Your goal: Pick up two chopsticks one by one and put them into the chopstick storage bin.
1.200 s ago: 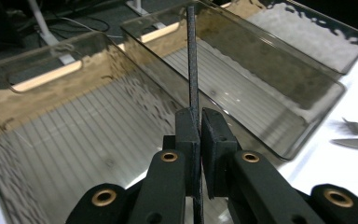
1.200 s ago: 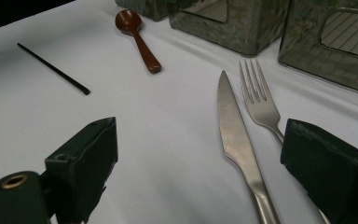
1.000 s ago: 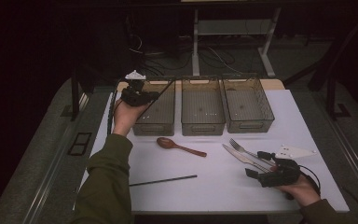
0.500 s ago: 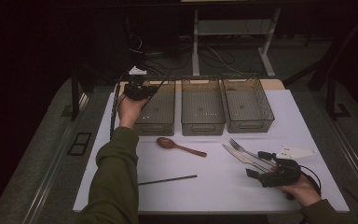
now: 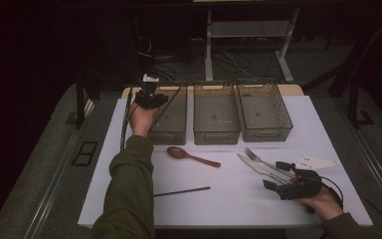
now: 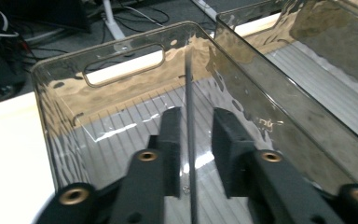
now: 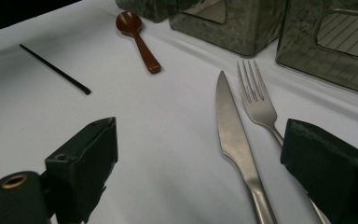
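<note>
My left gripper hangs over the left clear bin. A black chopstick stands between its pads, slanting down into the bin. The jaws have just been opening; a gap shows on the right side of the stick, so the pads are not pressing it. My right gripper rests open near the table's front right. A steel knife and fork lie on the white table between its jaws.
A wooden spoon and a second black chopstick lie mid-table. A middle bin and a right bin stand beside the left one. A cable runs along the table's left edge.
My left hand has moved a little farther back and lower over the left bin, carrying the chopstick. The right hand has kept still.
</note>
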Demonstrator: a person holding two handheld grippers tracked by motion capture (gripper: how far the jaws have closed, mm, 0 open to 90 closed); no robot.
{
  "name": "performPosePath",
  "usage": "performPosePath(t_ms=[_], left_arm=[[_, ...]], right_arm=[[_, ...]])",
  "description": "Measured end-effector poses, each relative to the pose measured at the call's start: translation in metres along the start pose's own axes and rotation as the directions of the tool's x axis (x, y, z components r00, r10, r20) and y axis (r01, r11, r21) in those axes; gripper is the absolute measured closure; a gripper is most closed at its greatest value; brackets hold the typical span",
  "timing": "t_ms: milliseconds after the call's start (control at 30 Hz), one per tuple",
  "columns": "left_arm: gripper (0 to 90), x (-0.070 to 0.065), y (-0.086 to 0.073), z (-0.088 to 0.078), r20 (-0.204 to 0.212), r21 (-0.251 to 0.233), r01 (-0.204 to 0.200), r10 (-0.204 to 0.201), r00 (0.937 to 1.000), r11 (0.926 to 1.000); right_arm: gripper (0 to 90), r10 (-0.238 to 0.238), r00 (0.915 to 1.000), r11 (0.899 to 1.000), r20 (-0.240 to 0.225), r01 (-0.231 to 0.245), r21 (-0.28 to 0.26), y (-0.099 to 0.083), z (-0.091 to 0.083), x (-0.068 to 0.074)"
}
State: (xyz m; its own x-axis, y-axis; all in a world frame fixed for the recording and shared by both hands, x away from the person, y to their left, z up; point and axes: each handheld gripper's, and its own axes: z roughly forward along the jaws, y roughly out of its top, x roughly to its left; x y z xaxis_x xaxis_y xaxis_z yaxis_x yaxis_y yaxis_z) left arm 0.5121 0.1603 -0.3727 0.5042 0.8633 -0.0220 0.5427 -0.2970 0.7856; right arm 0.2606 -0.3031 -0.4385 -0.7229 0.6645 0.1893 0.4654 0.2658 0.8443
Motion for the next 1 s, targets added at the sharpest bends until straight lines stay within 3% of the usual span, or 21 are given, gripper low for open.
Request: performPosePath(t_ms=[167, 533, 700, 1000], left_arm=[[61.6, -0.003, 0.002, -0.003, 0.002, -0.009, -0.017, 0.017, 0.9999, 0.9998], [46.0, -0.007, 0.005, -0.026, 0.103, 0.001, -0.022, 0.022, 0.9944, 0.9997], [41.0, -0.013, 0.007, -0.042, 0.160, 0.025, -0.064, 0.060, 0.9854, 0.9976], [34.9, -0.029, -0.006, -0.065, 0.216, 0.010, -0.119, 0.114, 0.9697, 0.9929]], right_arm=[[10.3, 0.001, 1.0000, 1.000, 0.000, -0.001, 0.000, 0.000, 0.000, 0.000], [10.2, -0.001, 1.0000, 1.000, 0.002, 0.001, 0.001, 0.000, 0.001, 0.000], [10.2, -0.001, 1.0000, 1.000, 0.005, 0.001, 0.003, 0.000, 0.001, 0.000], [10.3, -0.002, 1.0000, 1.000, 0.005, 0.002, 0.005, 0.000, 0.002, 0.000]])
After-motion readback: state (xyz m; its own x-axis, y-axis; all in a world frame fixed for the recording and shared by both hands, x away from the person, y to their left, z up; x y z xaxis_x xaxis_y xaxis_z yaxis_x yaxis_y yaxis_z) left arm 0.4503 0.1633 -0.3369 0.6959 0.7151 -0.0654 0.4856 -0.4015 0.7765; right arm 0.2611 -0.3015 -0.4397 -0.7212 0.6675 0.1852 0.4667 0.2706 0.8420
